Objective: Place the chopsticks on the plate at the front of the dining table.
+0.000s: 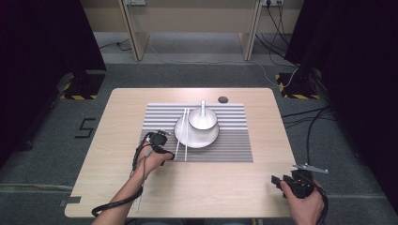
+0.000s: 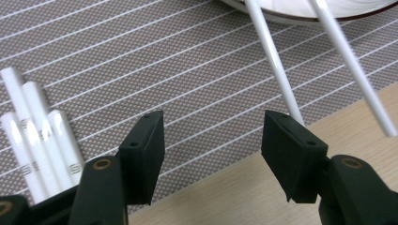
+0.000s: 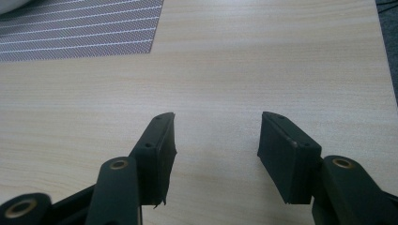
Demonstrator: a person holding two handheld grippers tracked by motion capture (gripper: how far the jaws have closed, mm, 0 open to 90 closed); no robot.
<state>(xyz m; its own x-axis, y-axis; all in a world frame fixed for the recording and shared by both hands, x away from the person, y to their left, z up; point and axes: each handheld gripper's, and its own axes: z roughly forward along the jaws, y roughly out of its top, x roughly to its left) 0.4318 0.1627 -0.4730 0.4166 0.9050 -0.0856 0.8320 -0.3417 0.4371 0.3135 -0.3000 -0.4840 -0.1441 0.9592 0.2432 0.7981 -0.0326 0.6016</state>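
A pair of white chopsticks (image 1: pixel 185 133) leans with its far ends on a white plate (image 1: pixel 209 138). The near ends lie on the striped placemat (image 1: pixel 234 140). A white bowl (image 1: pixel 202 121) with a white spoon (image 1: pixel 203 105) stands on the plate. My left gripper (image 1: pixel 164 151) hangs open low over the mat, left of the chopsticks' near ends. In the left gripper view its jaws (image 2: pixel 213 122) are wide apart and empty, and one chopstick (image 2: pixel 272 61) ends at the right jaw's tip. My right gripper (image 1: pixel 278 180) is open and empty over bare wood (image 3: pixel 216 117).
A white ridged piece (image 2: pixel 42 140), made of several short rods side by side, lies on the mat left of my left jaws. A small dark round spot (image 1: pixel 223 99) marks the table's far edge. Cables trail from both grippers. Bare wood (image 1: pixel 211 187) stretches between the hands.
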